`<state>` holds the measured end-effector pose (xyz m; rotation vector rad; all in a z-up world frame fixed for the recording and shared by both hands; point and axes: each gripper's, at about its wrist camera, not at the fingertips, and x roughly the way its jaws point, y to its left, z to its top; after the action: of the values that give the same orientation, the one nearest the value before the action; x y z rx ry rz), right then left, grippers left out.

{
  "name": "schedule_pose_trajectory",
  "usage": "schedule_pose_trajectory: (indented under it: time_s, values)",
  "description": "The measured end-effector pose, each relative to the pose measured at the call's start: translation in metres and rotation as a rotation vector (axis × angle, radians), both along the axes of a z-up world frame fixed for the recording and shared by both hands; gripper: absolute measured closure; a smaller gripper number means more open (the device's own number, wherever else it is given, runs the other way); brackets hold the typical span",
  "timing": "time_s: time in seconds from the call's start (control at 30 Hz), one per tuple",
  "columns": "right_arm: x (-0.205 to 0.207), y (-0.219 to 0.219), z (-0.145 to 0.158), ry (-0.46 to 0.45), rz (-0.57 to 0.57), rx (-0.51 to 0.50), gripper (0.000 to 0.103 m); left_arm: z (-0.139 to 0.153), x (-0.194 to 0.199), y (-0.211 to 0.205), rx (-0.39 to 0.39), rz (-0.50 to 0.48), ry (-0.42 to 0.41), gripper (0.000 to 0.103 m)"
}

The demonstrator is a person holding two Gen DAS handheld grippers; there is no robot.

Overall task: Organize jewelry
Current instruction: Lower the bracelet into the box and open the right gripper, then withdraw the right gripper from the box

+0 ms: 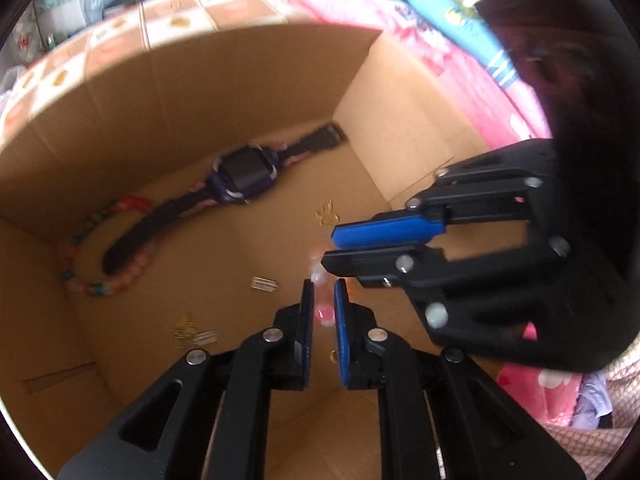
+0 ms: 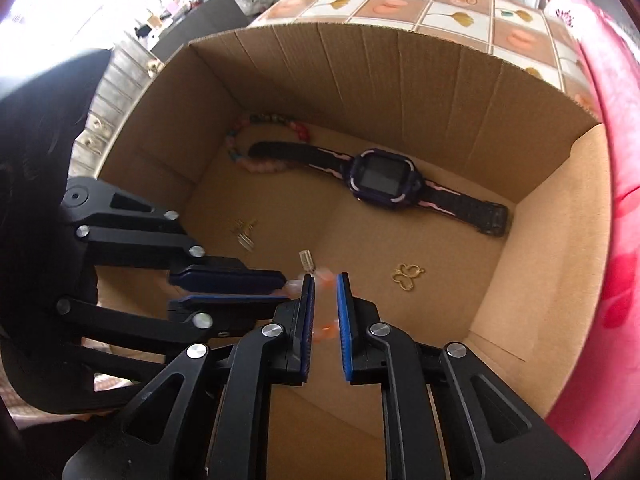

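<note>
Both grippers hang inside a cardboard box (image 1: 120,120), tips together. A pink-and-orange bead bracelet (image 1: 324,304) dangles between them, blurred; it also shows in the right wrist view (image 2: 326,330). My left gripper (image 1: 323,286) has its jaws narrowly apart around the beads. My right gripper (image 2: 325,280) is also narrowly apart with beads between its pads. In the left wrist view the right gripper (image 1: 330,246) comes in from the right; in the right wrist view the left gripper (image 2: 286,288) comes in from the left.
On the box floor lie a purple smartwatch (image 2: 384,178), a multicoloured bead bracelet (image 2: 256,144), a gold butterfly charm (image 2: 408,278), small clear clips (image 1: 264,284) and gold bits (image 2: 244,232). Pink bedding (image 2: 600,240) lies to the right of the box.
</note>
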<state>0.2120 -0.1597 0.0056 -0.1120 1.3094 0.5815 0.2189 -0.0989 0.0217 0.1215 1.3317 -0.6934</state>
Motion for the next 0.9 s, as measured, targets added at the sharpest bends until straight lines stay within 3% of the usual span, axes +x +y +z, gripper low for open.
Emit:
schedule_pose_trajectory:
  time_s: [0.1,0.2,0.27,0.4,0.47,0.53,0.6,0.7,0.77,0.9]
  values:
    - [0.000,-0.001,-0.001,-0.004,0.010,-0.038,0.093,-0.004,0.004,0.001,-0.026,0.013,0.046,0.087]
    - [-0.004,-0.002,0.002,-0.065,0.016,-0.089,0.081,-0.006,0.006,0.007,-0.024,0.042,0.063,0.078]
    - [-0.005,-0.006,0.008,-0.090,-0.002,-0.070,0.075,0.000,0.005,0.013,-0.044,0.056,0.050,0.076]
    - [-0.019,-0.026,0.040,-0.203,-0.056,0.044,0.059,0.037,-0.012,0.035,-0.049,0.089,-0.109,0.071]
    - [-0.035,-0.044,0.064,-0.298,-0.103,0.106,0.050,0.063,-0.029,0.054,-0.080,0.117,-0.204,0.060]
    - [-0.053,-0.065,0.082,-0.388,-0.172,0.151,0.047,0.087,-0.046,0.074,-0.099,0.151,-0.306,0.040]
    - [-0.069,-0.087,0.089,-0.442,-0.259,0.166,0.043,0.103,-0.063,0.097,-0.087,0.211,-0.412,0.027]
    - [-0.081,-0.112,0.079,-0.420,-0.380,0.201,0.042,0.106,-0.080,0.134,-0.035,0.339,-0.491,0.016]
    - [-0.087,-0.127,0.066,-0.359,-0.435,0.236,0.042,0.096,-0.083,0.151,-0.041,0.410,-0.455,0.014]
    - [-0.091,-0.132,0.029,-0.243,-0.516,0.302,0.042,0.056,-0.079,0.175,-0.060,0.552,-0.261,0.014]
